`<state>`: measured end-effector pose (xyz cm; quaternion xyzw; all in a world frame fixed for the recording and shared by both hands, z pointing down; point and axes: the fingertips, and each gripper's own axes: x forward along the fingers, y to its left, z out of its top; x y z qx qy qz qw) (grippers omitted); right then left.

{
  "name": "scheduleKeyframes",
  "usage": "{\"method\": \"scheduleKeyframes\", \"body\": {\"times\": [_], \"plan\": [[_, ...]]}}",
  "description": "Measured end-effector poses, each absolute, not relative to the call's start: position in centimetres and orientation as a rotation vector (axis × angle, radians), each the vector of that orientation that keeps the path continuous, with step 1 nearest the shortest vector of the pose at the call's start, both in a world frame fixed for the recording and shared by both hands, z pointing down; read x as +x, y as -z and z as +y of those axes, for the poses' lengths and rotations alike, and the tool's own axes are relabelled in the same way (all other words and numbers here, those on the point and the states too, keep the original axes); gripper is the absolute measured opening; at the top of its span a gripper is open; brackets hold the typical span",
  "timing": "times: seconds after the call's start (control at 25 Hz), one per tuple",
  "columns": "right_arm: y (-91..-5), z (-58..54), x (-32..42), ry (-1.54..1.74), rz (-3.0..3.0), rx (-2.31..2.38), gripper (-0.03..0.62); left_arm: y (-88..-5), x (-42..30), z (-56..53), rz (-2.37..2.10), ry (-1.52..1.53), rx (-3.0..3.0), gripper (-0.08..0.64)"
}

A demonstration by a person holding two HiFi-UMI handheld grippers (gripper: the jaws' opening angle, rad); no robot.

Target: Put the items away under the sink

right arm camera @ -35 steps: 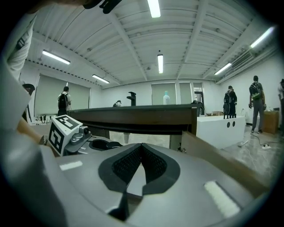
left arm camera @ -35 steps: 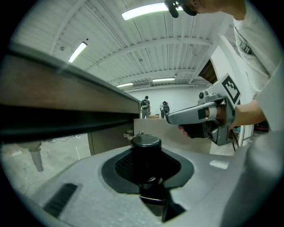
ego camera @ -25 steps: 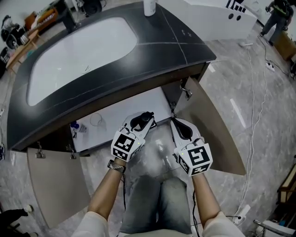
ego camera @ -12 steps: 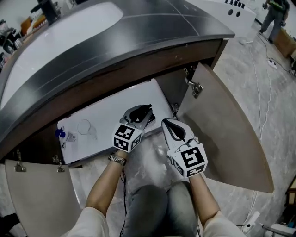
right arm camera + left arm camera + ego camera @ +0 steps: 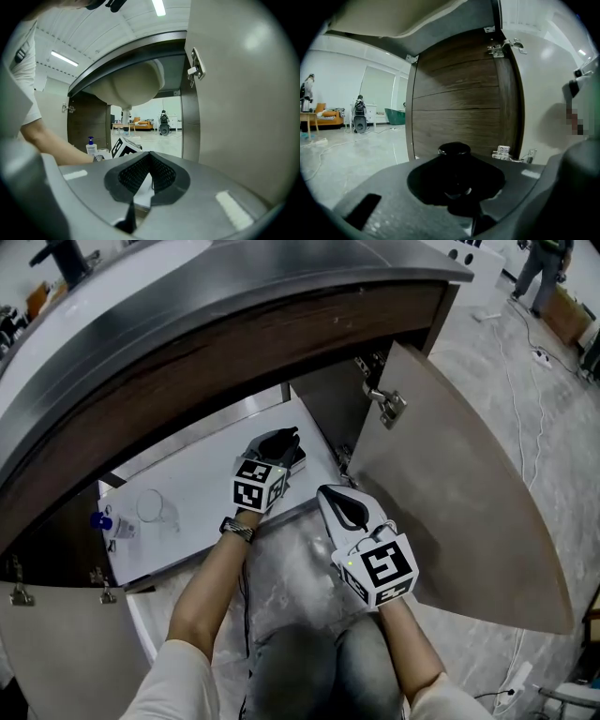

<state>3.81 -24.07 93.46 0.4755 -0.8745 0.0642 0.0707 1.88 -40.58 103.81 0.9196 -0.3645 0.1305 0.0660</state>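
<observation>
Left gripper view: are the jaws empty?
No. The left gripper is closed on a black item with a round top, which sticks up between its jaws.

Left gripper (image 5: 279, 448) is pointing forward and slightly down, jaws clamping a dark round-capped object (image 5: 453, 151). Left forearm (image 5: 208, 592) is stretching out bare, with a band at the wrist. Right gripper (image 5: 328, 495) is sitting nearer the body, jaws pressed together with nothing between them; right forearm (image 5: 412, 645) is bent in close.
</observation>
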Motion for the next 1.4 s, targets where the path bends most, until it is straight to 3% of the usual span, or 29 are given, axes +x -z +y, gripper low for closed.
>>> {"method": "scheduleKeyframes", "body": {"times": [0.6,0.76,1.0,1.2,1.4], "plan": [[-94.3,-24.2,4.0,-0.22,-2.627,1.424,0.006,-104.0,3.3,-42.4,-1.156,-0.317,2.789,0.098],[-94.0,-24.2,3.7,-0.207,-2.633,1.408,0.006,-103.9,3.0,-41.8,-1.155,-0.299,2.787,0.167],[-93.3,-23.9,3.8,-0.183,-2.639,1.412,0.006,-103.2,2.1,-39.3,-1.175,-0.286,2.807,0.183],[-92.5,-23.5,4.0,-0.154,-2.637,1.428,0.006,-102.3,1.6,-36.1,-1.181,-0.302,2.88,0.172],[-91.3,-22.3,3.6,-0.12,-2.649,1.435,0.006,-99.7,0.7,-33.5,-1.167,-0.196,2.9,0.105]]}}
